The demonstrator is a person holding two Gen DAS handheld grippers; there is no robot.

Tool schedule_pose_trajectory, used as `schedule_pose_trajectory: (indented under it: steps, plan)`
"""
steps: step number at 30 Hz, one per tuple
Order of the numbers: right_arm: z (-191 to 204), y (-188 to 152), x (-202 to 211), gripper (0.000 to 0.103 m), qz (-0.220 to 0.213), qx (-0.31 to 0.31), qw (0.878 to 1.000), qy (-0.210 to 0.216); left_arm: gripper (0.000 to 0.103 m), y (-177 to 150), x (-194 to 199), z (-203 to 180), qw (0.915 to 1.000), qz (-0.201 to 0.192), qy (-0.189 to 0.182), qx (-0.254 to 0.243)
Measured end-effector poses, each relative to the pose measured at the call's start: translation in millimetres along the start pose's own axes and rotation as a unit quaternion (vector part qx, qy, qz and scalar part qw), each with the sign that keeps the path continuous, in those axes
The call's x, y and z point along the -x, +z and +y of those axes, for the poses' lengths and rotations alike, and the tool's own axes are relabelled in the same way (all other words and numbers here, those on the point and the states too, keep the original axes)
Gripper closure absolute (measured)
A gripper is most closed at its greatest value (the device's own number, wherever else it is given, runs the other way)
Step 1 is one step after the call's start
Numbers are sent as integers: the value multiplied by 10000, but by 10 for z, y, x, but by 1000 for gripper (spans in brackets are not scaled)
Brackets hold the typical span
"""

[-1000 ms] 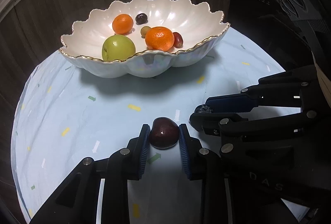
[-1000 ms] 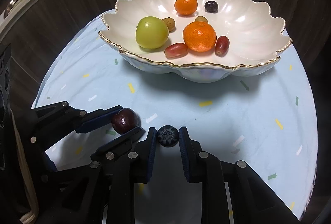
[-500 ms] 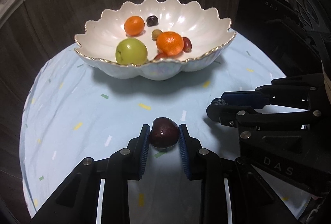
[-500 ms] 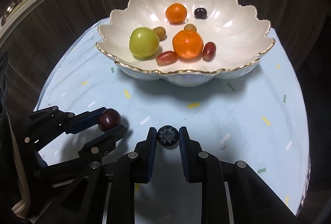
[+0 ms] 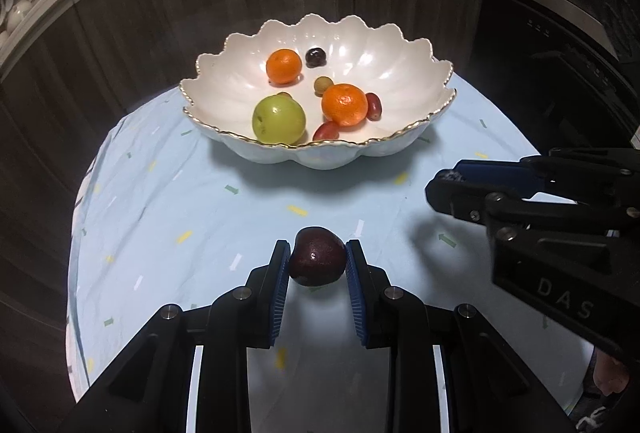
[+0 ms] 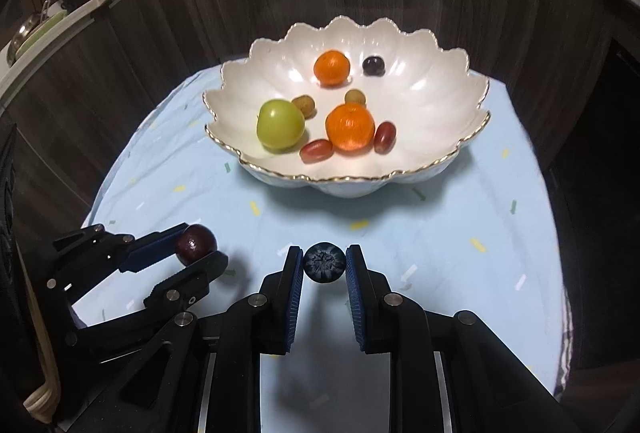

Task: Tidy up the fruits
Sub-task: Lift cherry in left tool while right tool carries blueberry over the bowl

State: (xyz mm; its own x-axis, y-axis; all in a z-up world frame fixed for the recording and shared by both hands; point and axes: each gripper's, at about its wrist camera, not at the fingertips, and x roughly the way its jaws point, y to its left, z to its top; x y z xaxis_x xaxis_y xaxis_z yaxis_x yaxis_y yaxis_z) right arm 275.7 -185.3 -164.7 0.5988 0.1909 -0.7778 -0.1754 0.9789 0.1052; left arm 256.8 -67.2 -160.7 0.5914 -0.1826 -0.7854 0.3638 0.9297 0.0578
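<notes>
My left gripper (image 5: 318, 259) is shut on a dark red cherry (image 5: 317, 261), held above the pale blue cloth; the same cherry (image 6: 196, 244) shows at lower left in the right wrist view. My right gripper (image 6: 324, 261) is shut on a blueberry (image 6: 324, 262), and its tip (image 5: 450, 179) appears at the right of the left wrist view. Ahead stands a white scalloped bowl (image 5: 400, 143) with a gold rim. In it lie a green apple (image 6: 280, 125), two oranges (image 6: 350, 127) (image 6: 331, 67), two red grapes (image 6: 316, 150), a dark grape (image 6: 373, 66) and two small greenish fruits.
The bowl sits on a round table under a light blue cloth (image 6: 440, 233) with small coloured flecks. Dark wood panelling rises behind the table. A shelf with dishes (image 6: 60, 13) runs at upper left. A dark appliance (image 5: 560, 73) stands to the right.
Both grippers have risen with their fruit still clamped. The bowl now looks smaller and farther away, and more of its inside shows. The two grippers have drawn apart sideways.
</notes>
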Motion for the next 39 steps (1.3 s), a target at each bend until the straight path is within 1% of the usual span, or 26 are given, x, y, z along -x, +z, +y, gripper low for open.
schedule_pose_trajectory:
  steps: [8, 19, 30, 39]
  plan:
    - [8, 76, 199, 80, -238, -44, 9997, -53, 75, 74, 120, 48, 9997, 26, 128, 201]
    - [-20, 182, 395, 80, -506, -108, 9986, -106, 75, 279, 298, 151, 9988, -109, 326, 361]
    - [-107, 364, 398, 80, -653, -237, 9975, -122, 75, 520, 287, 242, 9976, -228, 437, 496]
    - [-241, 602, 348, 80, -794, -426, 9958, -177, 75, 780, 208, 322, 9969, -316, 502, 512]
